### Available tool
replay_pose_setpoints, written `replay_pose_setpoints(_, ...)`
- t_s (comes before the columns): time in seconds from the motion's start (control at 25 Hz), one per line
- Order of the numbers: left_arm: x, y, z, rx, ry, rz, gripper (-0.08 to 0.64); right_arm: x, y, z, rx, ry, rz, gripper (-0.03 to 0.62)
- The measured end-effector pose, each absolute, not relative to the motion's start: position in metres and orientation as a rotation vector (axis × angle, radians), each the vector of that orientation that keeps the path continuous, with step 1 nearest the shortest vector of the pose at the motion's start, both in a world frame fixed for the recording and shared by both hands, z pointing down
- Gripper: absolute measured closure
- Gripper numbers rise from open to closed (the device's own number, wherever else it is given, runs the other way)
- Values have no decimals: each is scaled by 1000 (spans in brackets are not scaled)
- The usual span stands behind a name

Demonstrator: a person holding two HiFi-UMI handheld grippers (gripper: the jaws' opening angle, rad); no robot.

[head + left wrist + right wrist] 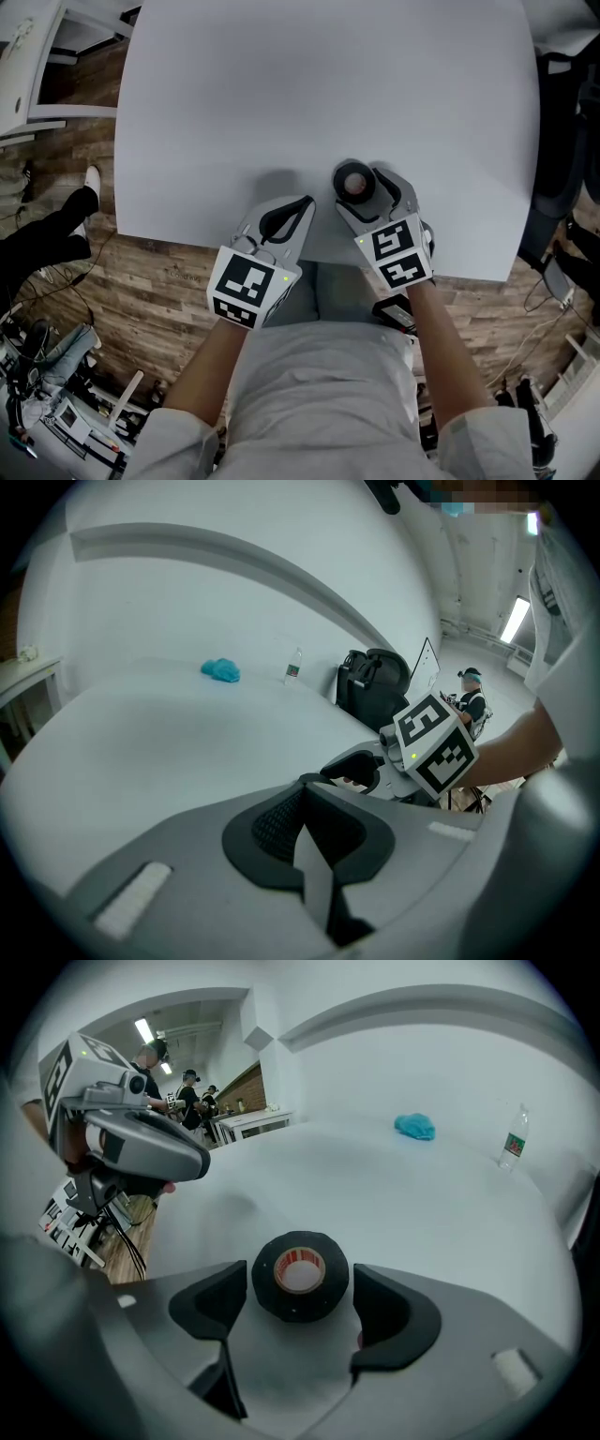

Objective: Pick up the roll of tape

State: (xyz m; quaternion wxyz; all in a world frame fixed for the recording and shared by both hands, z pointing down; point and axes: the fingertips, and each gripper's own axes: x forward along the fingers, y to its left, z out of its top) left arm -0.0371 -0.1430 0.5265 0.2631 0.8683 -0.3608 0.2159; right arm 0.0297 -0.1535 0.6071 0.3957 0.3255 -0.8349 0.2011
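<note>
Tape roll (300, 1276) between open right gripper (368, 194) jaws, untouched; close squarely, lift. Left gripper (302, 208), 8 o'clock, shut, empty.

Black tape roll (299, 1276) flat near table (281, 94) edge.

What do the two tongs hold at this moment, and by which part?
Nothing is held. The black roll of tape lies flat on the white table between the open right tongs, a gap on each side. The left tongs are shut and empty.
</note>
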Motion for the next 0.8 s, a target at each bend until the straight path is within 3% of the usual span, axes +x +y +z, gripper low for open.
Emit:
replay_pose_setpoints(0.6,-42,-145,536,2326,-979,588,540,24,-160,618,812,-2078,489,204)
replay_pose_setpoints(0.8,-43,-146,536,2322,-975,587,540,25,-160,617,816,-2071,487,235)
